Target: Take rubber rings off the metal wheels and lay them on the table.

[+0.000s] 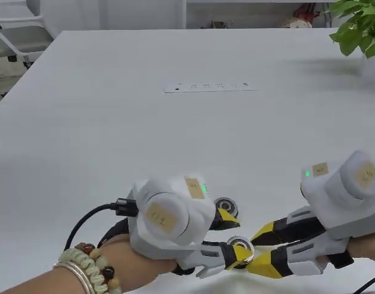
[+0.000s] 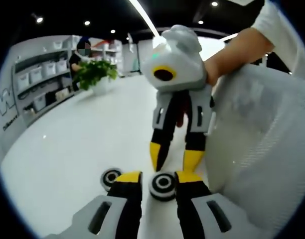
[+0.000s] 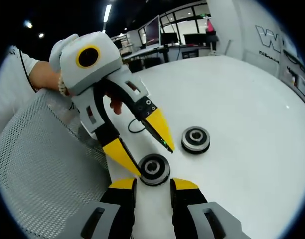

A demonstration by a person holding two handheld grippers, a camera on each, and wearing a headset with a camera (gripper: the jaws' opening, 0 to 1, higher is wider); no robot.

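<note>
Wheel (image 2: 163,185) between left tongs (image 2: 159,178) (partly hidden), perhaps gripped

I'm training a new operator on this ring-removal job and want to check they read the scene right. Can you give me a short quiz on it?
1. How many metal wheels are on the table?
2. True or false: the farther wheel lies between the jaws of the left gripper.
3. The nearer wheel is: A at the table's far edge; B between the tips of the left gripper and the right gripper; C lifted into the air.
Key: 1 two; 2 false, the farther wheel lies apart; 3 B.
</note>
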